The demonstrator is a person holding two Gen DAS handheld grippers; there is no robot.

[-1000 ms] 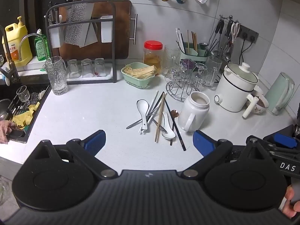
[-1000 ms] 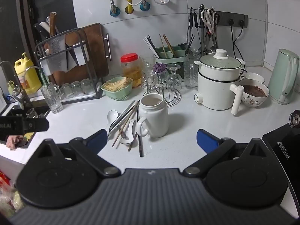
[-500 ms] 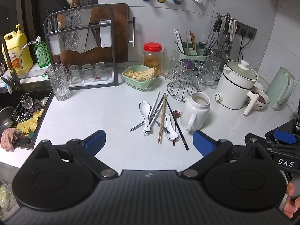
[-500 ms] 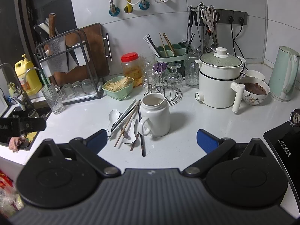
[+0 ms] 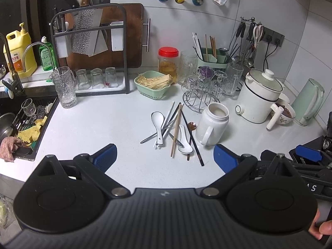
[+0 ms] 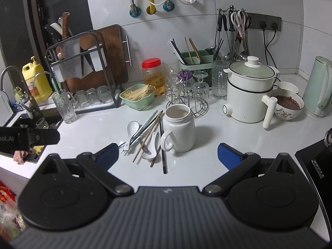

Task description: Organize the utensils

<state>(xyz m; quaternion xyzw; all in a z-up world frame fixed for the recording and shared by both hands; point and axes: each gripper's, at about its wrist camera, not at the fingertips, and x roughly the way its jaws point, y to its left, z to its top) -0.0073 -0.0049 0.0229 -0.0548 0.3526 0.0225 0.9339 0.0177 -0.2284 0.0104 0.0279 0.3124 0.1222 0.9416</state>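
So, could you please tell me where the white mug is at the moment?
The white mug stands upright on the counter, mid-frame in the right wrist view, just right of the loose utensil pile and in front of the wire glass rack.

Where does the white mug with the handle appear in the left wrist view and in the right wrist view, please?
Left wrist view: the white mug stands right of centre, just right of the utensil pile.
Right wrist view: the white mug stands near the centre, again right of the pile.
Shared landmark: the red-lidded jar at the wall behind it.
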